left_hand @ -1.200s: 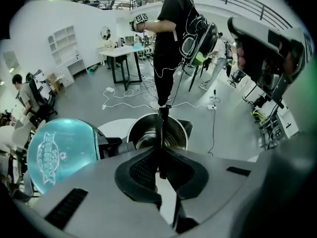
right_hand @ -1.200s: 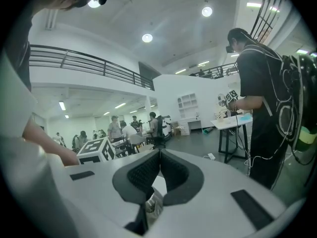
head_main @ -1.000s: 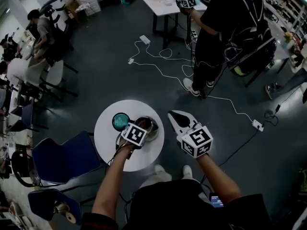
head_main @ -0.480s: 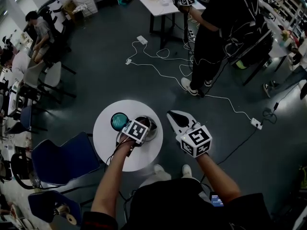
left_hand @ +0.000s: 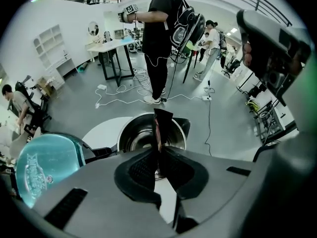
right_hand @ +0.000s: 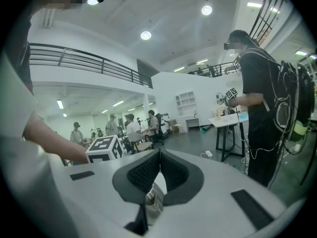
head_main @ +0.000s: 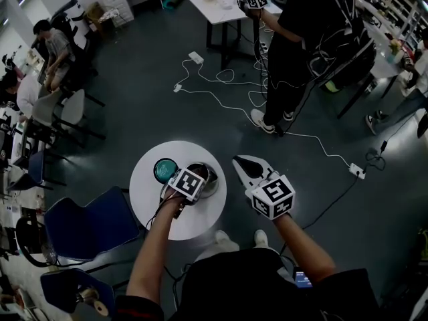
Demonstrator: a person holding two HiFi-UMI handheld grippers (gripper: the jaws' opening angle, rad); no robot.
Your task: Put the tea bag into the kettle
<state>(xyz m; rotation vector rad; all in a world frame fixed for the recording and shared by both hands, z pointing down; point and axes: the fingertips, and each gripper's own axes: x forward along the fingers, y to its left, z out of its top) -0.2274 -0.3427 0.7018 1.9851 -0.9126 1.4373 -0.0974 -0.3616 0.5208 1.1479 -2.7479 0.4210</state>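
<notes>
Tea bag [left_hand: 161, 123]: we guess light, thin, floppy. We pinch one end in left gripper [left_hand: 159, 152], clenched tight. Kettle [left_hand: 131, 138] mouth at 12 o'clock. Right gripper [right_hand: 159, 155] closed, empty.

Head view running dim with soft shadows, ceiling lamps [right_hand: 145, 35] glaring well above the fingertips of the right gripper [right_hand: 159, 151], kettle [left_hand: 136, 135] steel gleaming just beyond the fingertips of the left gripper [left_hand: 159, 151], both gripper views bending and blackening at the edges.
</notes>
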